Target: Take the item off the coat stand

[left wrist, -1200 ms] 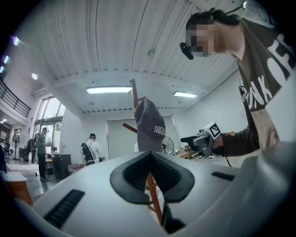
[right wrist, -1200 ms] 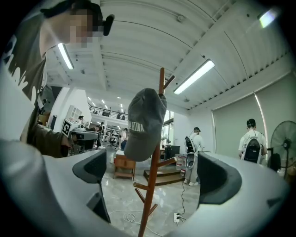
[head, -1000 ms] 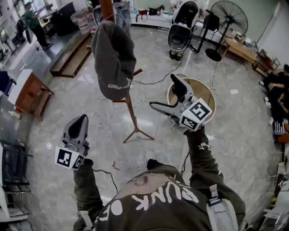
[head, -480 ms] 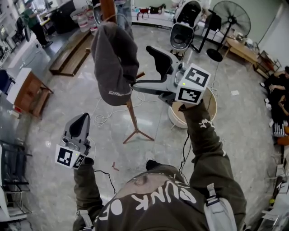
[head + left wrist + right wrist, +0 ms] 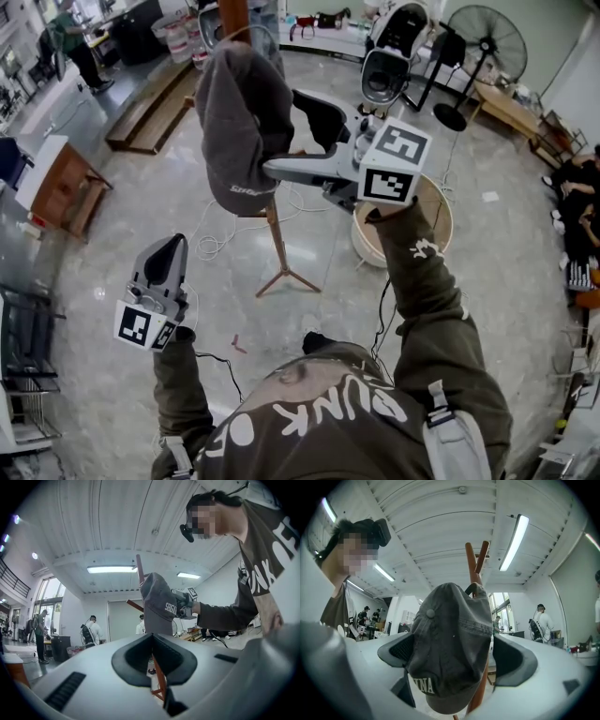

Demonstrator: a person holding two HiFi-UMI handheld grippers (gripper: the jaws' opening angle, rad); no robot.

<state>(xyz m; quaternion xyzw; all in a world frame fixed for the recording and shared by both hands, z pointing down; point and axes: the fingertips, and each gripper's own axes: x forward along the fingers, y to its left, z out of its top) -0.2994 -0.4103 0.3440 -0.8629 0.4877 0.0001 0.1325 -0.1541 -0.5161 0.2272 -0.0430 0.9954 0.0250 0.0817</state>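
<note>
Head view: wide floor (image 5: 103, 244) surrounds the coat stand (image 5: 277, 248). My right gripper (image 5: 286, 131) flanks the cap (image 5: 234, 122) hanging on it, and my left gripper (image 5: 167, 253) is low, well apart. Left gripper view: jaws together, empty. Right gripper view: jaws wide, closing, cap between them.

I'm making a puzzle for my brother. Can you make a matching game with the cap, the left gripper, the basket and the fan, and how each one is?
Things:
1. cap
2. left gripper
3. basket
4. fan

How it is:
A. black, upright on a pole
B. grey, hanging on the coat stand
C. jaws shut, nothing in them
D. round, tan, open on top

Pairs: 1-B, 2-C, 3-D, 4-A
</note>
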